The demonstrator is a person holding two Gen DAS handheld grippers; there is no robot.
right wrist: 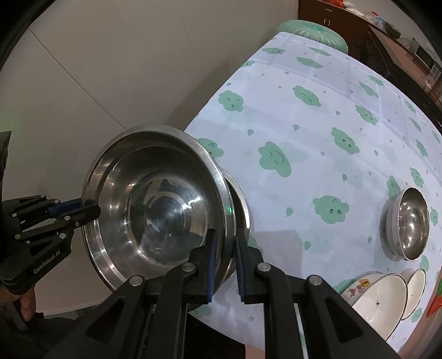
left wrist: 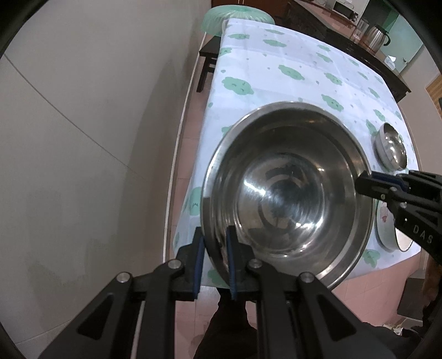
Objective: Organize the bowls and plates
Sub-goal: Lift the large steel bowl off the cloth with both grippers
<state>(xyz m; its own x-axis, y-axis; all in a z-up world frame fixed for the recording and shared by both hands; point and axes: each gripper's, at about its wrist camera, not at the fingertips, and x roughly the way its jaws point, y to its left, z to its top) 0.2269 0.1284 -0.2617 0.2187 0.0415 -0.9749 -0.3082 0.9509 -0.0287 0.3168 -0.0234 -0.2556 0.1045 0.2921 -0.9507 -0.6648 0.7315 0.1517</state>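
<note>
A large steel bowl (left wrist: pixel 290 193) is held in the air over the near-left corner of the table, gripped from both sides. My left gripper (left wrist: pixel 215 248) is shut on its rim at one side. My right gripper (right wrist: pixel 225 248) is shut on the opposite rim; it shows in the left wrist view (left wrist: pixel 367 185) too, and the left gripper shows in the right wrist view (right wrist: pixel 88 210). The bowl (right wrist: pixel 157 207) looks like two nested steel bowls in the right wrist view. A small steel bowl (right wrist: pixel 406 223) sits on a grey plate on the table. White ceramic bowls (right wrist: pixel 378 301) stand near the front edge.
The table has a white cloth with green cloud prints (right wrist: pixel 317 124). A white wall (left wrist: pixel 83 138) is close on the left. A green stool (left wrist: pixel 237 16) stands past the table's far end. A dark counter with a steel kettle (left wrist: pixel 377 36) is at the back right.
</note>
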